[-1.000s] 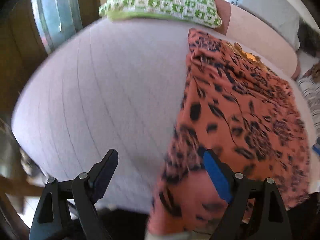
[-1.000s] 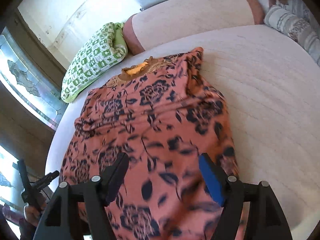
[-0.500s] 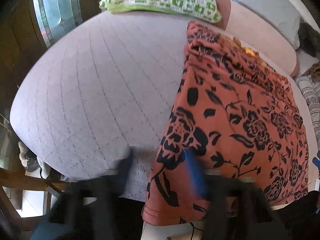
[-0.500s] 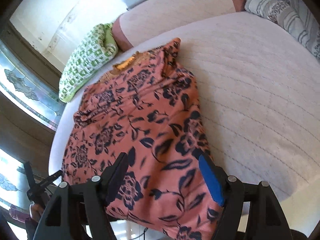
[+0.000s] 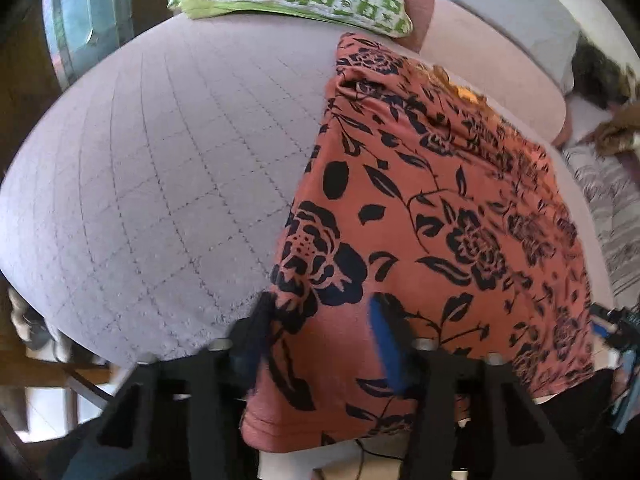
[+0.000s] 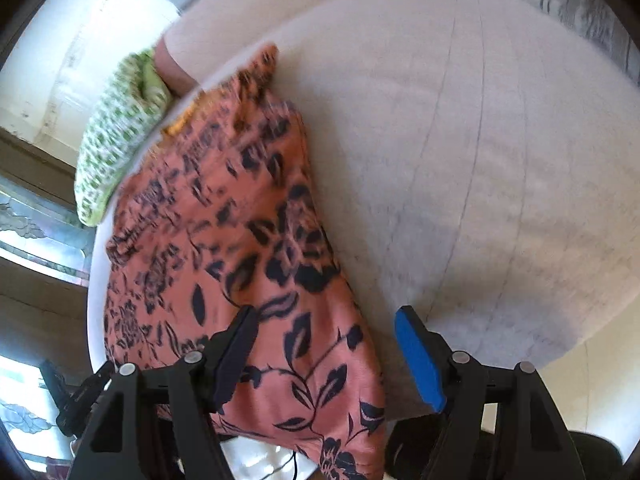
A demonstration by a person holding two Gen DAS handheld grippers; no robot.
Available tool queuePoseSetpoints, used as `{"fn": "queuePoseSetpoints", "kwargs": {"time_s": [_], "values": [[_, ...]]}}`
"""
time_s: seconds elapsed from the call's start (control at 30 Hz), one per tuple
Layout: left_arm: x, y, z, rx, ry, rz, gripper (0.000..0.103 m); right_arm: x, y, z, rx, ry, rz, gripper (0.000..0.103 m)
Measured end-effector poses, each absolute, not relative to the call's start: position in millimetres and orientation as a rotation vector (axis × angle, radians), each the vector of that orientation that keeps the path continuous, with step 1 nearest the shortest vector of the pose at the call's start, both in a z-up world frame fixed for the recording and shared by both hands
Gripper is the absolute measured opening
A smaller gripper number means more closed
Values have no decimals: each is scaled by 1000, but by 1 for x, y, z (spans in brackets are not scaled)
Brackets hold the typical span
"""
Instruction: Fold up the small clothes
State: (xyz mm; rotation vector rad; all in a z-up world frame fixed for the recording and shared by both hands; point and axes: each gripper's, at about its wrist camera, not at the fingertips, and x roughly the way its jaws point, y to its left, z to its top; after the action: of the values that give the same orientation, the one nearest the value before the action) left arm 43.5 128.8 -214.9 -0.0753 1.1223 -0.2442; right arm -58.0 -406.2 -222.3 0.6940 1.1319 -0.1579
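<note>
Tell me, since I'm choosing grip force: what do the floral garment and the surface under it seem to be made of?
The floral garment looks like thin, soft woven or knit cloth with a matte finish: it drapes limply over the edge and wrinkles near the neckline. The bed cover looks like quilted, padded fabric, pale and matte, with stitched grid lines. The exact fibres cannot be told.
</note>
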Motion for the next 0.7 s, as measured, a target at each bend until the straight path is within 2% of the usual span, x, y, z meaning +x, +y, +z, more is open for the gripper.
{"fn": "queuePoseSetpoints", "kwargs": {"time_s": [0.03,0.07,0.1,0.2,0.3,0.53,0.7], "values": [[44,127,-215,-68,1122,-239,33,-56,-400,-220,651,1139,-145,58],[45,127,-215,-74,1123,-246,21,-54,-394,-221,617,1155,-122,28],[46,127,-215,-92,1128,-264,11,-51,-385,-223,576,1182,-105,17],[49,128,-215,-132,1135,-284,8,-47,-368,-218,464,1191,-92,10],[52,130,-208,-213,1126,-362,7,-46,-364,-207,531,1137,1,9],[71,132,-170,-249,1035,-412,7,-32,-390,-150,718,835,163,9],[91,133,-159,-203,986,-379,9,-2,-399,-152,681,854,99,9]]}}
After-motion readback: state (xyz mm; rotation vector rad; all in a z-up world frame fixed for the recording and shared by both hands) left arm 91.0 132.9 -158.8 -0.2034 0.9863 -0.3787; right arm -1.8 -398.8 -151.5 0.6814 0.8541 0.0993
